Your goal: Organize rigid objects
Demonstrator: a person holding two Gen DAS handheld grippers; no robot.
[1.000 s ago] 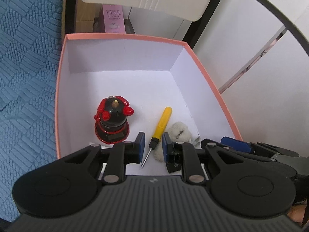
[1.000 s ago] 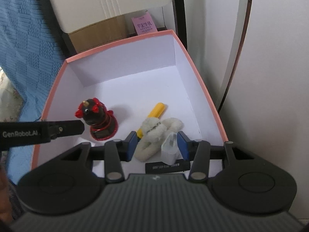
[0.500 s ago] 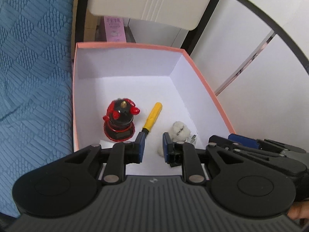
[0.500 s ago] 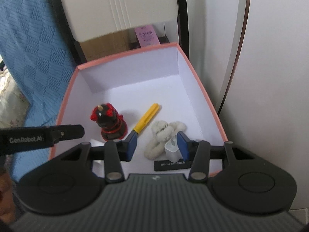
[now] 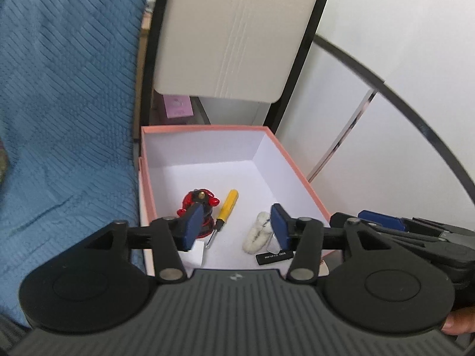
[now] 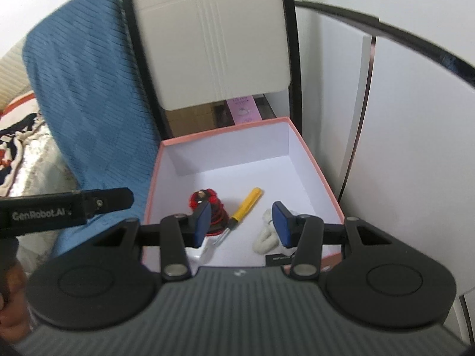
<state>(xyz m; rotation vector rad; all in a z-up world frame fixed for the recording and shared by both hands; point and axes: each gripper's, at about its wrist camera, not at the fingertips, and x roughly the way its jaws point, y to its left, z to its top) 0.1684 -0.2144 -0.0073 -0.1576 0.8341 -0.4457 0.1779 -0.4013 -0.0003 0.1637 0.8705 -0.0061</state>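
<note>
Grippers hang above a pink-rimmed box point(image 5: 297, 163) with their jaws spread and empty. Seen from the left wrist, the left gripper point(image 5: 236, 227) frames a yellow-handled screwdriver point(image 5: 223, 210) lying ahead and below, handle away, tip toward the camera, its long axis leaning slightly right. A red figurine point(image 5: 199, 204) stands just left of it; a white fuzzy toy point(image 5: 257, 233) and a black stick point(image 5: 274, 257) lie to the right. From the right wrist, the right gripper point(image 6: 242, 224) frames the same screwdriver point(image 6: 246, 204), apparently about equally near to both tools.
</note>
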